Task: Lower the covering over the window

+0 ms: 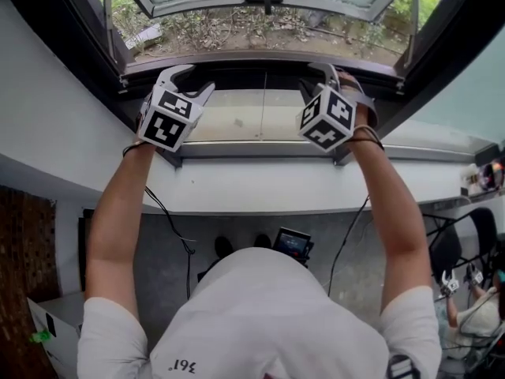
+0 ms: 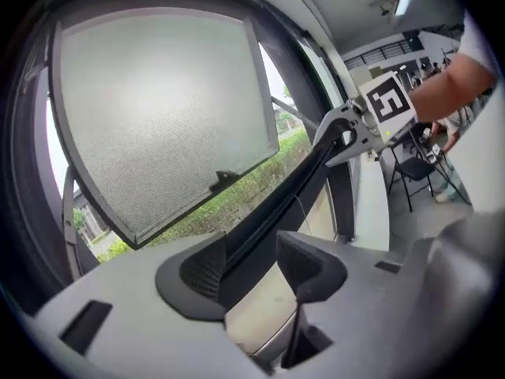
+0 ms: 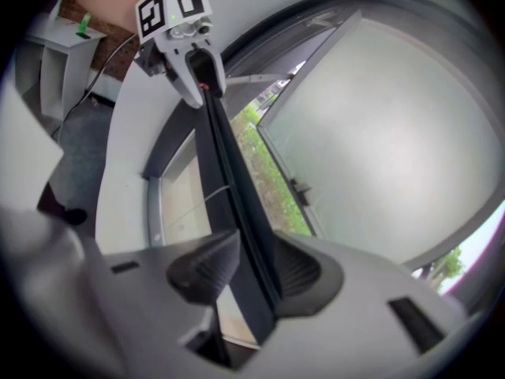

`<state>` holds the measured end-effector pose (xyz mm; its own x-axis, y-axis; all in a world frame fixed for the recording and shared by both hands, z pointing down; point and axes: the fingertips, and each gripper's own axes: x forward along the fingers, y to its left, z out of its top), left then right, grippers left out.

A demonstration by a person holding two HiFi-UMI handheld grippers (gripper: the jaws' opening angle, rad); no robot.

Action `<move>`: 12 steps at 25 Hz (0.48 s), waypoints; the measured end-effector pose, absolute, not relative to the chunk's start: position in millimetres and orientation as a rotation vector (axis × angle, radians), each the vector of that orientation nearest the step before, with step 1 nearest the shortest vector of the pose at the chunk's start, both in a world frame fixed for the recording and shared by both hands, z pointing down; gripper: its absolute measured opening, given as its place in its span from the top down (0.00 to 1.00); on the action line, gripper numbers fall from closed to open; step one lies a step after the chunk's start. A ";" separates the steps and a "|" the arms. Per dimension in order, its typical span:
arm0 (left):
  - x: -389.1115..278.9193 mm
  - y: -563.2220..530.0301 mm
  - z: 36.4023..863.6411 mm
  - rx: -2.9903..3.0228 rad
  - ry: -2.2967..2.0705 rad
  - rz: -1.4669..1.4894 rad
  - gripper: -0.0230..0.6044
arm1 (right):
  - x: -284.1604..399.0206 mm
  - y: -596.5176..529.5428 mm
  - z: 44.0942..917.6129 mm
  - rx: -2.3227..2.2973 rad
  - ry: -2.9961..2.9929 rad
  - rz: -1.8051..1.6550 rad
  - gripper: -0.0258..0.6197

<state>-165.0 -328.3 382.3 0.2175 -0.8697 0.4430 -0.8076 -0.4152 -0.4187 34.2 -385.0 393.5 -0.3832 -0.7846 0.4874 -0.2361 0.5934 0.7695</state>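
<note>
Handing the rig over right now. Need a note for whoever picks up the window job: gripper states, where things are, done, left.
Left hand-held gripper: jaws apart, with the dark bar running between them and one pad clear of it.
Right hand-held gripper: closed on the same bar, further along.
Bar: lies across the opening, low, just above the grey lower frame. The frosted sash is swung outward behind it.
Done: both grippers are on the bar.
Left: close the left grip, then bring the covering down. Greenery shows uncovered past the bar, so it is likely not lowered yet.
</note>
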 end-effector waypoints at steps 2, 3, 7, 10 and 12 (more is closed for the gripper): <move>-158.5 -321.0 372.2 -2.405 1.705 -0.860 0.67 | 36.9 -381.1 385.7 0.841 -1.954 -0.756 0.73; -155.1 -316.6 367.4 -2.412 1.734 -0.805 0.70 | 38.1 -378.8 382.5 0.852 -1.974 -0.756 0.74; -139.1 -297.6 350.8 -2.417 1.803 -0.614 0.77 | 44.0 -371.6 373.1 0.892 -2.051 -0.732 0.77; -128.6 -282.2 345.2 -2.427 1.833 -0.504 0.81 | 48.6 -364.9 371.5 0.908 -2.095 -0.705 0.78; -124.0 -273.3 344.2 -2.441 1.845 -0.458 0.83 | 52.0 -360.0 371.4 0.921 -2.116 -0.691 0.81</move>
